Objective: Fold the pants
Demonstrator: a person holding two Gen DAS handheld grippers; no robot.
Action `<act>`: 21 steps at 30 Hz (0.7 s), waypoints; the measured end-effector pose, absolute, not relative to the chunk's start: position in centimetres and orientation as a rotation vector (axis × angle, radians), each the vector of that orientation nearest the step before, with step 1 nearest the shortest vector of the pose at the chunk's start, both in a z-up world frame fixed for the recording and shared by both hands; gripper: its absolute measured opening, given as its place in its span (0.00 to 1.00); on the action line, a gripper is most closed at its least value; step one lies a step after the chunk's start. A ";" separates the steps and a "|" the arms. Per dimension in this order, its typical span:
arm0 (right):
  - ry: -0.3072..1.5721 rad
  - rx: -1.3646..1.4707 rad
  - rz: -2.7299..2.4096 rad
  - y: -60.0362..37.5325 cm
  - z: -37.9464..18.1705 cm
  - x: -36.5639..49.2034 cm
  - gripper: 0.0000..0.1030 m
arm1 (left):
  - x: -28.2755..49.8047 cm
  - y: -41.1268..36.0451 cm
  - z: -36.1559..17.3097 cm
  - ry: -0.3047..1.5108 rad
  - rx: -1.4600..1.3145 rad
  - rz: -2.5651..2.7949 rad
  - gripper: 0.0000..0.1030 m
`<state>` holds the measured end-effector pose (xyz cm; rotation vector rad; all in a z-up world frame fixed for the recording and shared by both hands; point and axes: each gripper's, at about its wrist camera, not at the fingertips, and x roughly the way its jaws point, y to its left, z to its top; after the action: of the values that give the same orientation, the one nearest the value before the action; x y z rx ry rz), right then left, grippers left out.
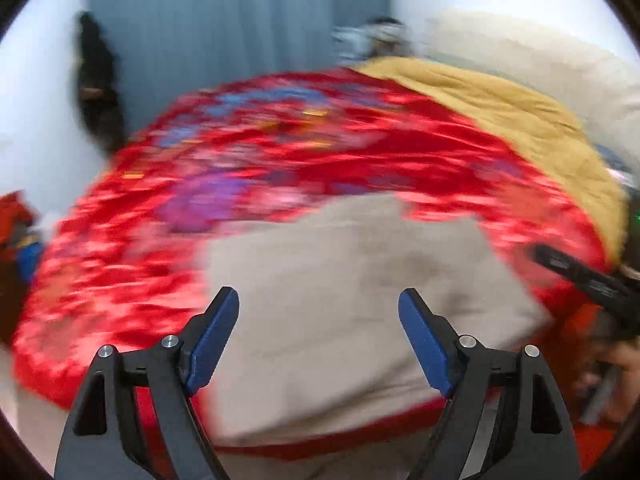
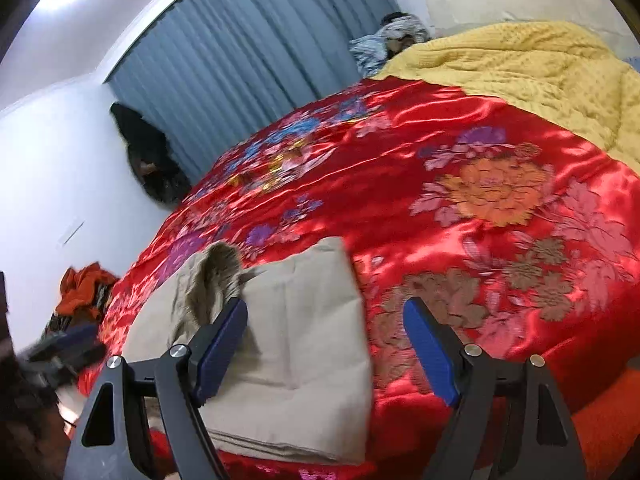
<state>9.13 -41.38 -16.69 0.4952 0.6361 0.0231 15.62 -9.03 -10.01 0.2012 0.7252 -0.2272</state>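
Hovering over folded beige pants (image 2: 288,344) on red floral bedspread (image 2: 460,168). Left gripper (image 1: 319,320) fingers spread, holding nothing; right gripper (image 2: 325,332) same. Left view motion-blurred.

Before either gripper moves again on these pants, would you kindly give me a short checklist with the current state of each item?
1. Left gripper open and empty: ok.
2. Right gripper open and empty: ok.
3. Beige pants folded into a compact stack on the red floral quilt: ok.
4. Top layer flat: not ok, a rumpled flap stands up at the far left corner.
5. Left wrist view sharp enough to aim: not ok, motion-blurred.
6. Stack edges aligned: cannot tell, near edge partly hidden by fingers.
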 end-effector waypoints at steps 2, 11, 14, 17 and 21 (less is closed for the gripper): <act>0.649 0.473 0.104 -39.8 -16.6 9.5 0.77 | 16.3 -6.8 -11.2 0.738 0.201 -0.135 0.80; 0.748 0.336 0.377 -31.5 -15.6 12.3 0.61 | 17.1 -4.4 -18.8 0.898 0.144 -0.104 0.40; 0.792 0.312 0.375 -31.0 -15.9 14.2 0.58 | 17.2 -5.1 -19.3 0.884 0.177 -0.119 0.39; 0.868 0.242 0.434 -30.0 -16.6 16.5 0.46 | 17.0 -5.4 -19.2 0.879 0.181 -0.121 0.39; 0.972 0.124 0.384 -29.4 -17.4 18.4 0.09 | 17.0 -5.2 -18.1 0.884 0.141 -0.143 0.38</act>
<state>18.41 -29.36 -17.39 0.1242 0.9721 0.3843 16.98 -5.17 -18.14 0.1407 0.8844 -0.1433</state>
